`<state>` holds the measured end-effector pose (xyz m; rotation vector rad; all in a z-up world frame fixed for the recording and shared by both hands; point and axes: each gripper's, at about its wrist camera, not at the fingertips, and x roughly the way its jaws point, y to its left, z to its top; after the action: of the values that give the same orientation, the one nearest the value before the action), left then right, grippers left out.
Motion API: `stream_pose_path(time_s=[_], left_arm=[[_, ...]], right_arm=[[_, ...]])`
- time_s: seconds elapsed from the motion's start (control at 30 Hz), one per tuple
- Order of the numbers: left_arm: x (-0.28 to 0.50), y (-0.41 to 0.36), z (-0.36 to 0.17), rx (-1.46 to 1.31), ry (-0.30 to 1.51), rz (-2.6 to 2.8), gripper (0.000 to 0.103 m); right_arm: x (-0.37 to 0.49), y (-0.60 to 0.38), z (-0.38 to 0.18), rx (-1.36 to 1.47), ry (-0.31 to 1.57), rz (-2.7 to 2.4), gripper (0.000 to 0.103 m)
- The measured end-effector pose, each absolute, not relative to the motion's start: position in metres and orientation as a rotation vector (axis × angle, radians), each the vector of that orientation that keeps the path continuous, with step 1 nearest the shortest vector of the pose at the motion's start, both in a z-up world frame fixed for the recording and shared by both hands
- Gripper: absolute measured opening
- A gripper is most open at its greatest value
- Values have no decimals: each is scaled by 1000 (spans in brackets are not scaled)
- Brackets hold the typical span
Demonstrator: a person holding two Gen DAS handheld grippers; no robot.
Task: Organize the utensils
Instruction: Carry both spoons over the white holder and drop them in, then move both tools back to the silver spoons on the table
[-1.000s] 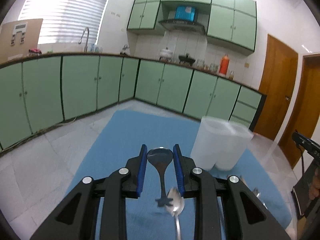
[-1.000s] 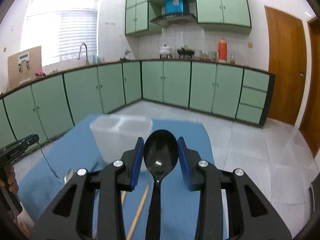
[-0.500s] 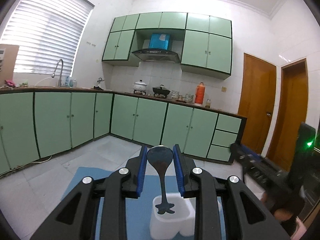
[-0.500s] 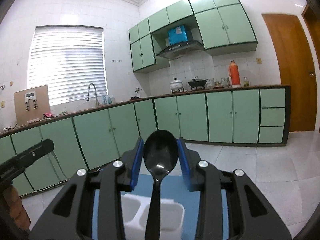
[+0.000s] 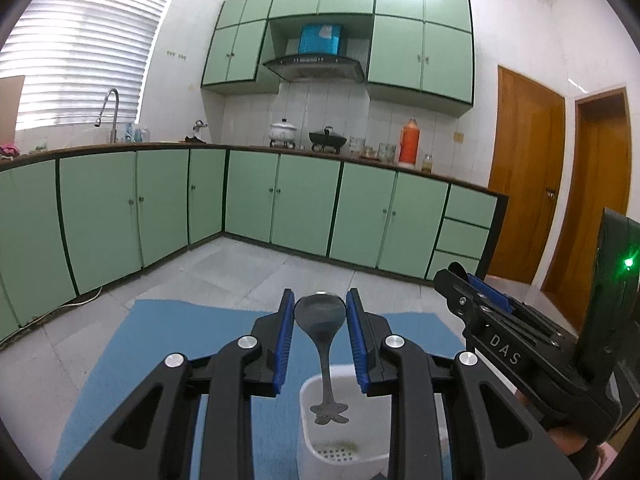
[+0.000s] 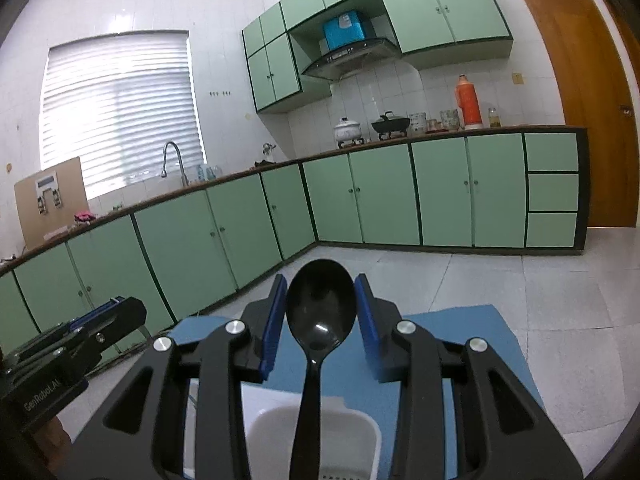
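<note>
Place: a home kitchen, and it's plain to see.
Cabinets: pale green doors run along the counter and turn the corner at 9 o'clock.
Wall units: matching green cupboards at 12 o'clock.
Cooking: range hood over a white pot and black wok.
Sink: tall tap under the blinds, 10 o'clock.
Exit: wooden doors at 3 o'clock.

We get bright, even daylight from the blinded window, blown out near white. Both frames are sharp, no motion blur. Heavy fisheye bends the cabinets; dark vignette at corners. Glare on upper cabinet doors.
</note>
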<state>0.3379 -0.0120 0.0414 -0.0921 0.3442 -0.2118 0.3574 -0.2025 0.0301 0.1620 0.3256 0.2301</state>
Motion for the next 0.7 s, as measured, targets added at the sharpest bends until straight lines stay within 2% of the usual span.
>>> stream_pose_path(time_s=[0.4, 0.47, 0.7], left_arm=[[333, -14, 21, -68, 426, -204, 26], [330, -13, 19, -73, 437, -205, 27], [299, 4, 24, -82, 413, -184, 56]], right_arm=[[330, -199, 5, 135, 421, 233, 34], [325, -200, 6, 130, 427, 234, 38], [287, -213, 15, 153, 421, 190, 56]])
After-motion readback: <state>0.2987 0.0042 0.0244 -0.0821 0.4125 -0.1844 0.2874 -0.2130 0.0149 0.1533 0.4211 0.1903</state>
